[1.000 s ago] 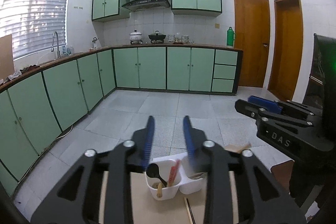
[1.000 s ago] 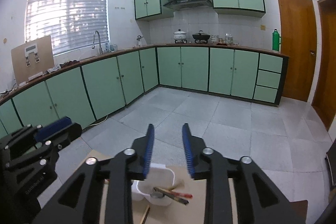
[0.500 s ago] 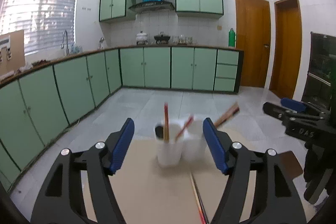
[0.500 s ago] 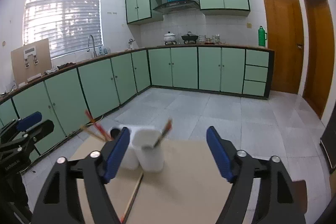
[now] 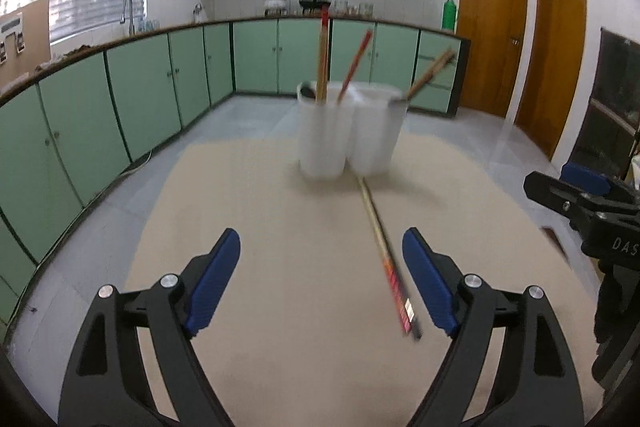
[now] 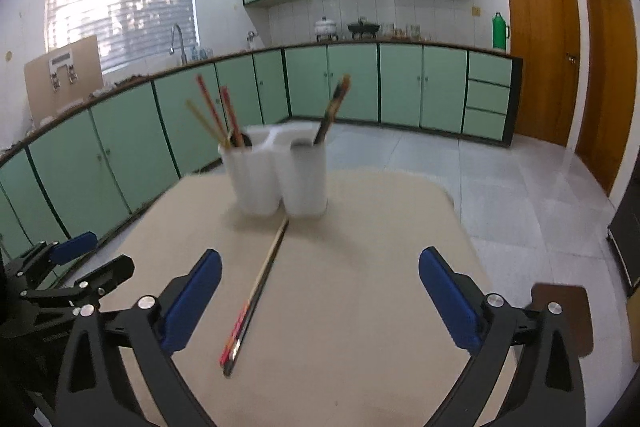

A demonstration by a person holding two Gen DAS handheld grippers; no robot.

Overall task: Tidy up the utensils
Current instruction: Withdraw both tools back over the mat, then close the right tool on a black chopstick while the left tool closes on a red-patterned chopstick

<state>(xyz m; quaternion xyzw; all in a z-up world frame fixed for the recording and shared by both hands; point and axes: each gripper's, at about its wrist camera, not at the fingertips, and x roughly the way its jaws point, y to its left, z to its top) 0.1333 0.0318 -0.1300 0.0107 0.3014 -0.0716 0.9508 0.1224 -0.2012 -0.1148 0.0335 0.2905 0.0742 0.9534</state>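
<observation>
Left tool [image 5: 321,285]: jaws are opening, already well spread; nothing is between the pads. It is held above the worktop [image 5: 280,307] and angled down toward it.
Right tool [image 6: 320,303]: jaws are opening, spread wide; nothing is gripped. It is seen at the right edge of the left wrist view, level with the left tool.
Utensil holder [image 6: 276,171]: a white holder with at least two compartments is stood upright on the worktop, ahead of both tools and well clear of their fingertips.
Sorted utensils: red and tan chopsticks [image 6: 218,111] and a dark spoon-like item are stood in the compartment nearer the left tool; a dark-tipped utensil [image 6: 332,111] is leaned in the compartment nearer the right tool. Motion blur prevents an exact count.
Loose chopsticks [image 6: 256,291]: a pair is laid flat on the worktop, side by side. The far ends are at the foot of the holder; the near ends are just inside the right pad of the left tool and just inside the left pad of the right tool.
Progress: most utensils are judged to be stowed already. The loose pair is the only item seen outside the holder.
Remaining work: the pair is to be gripped, lifted and stood in a compartment. A low, thin pair lying flat is judged to need a careful pinch.
</observation>
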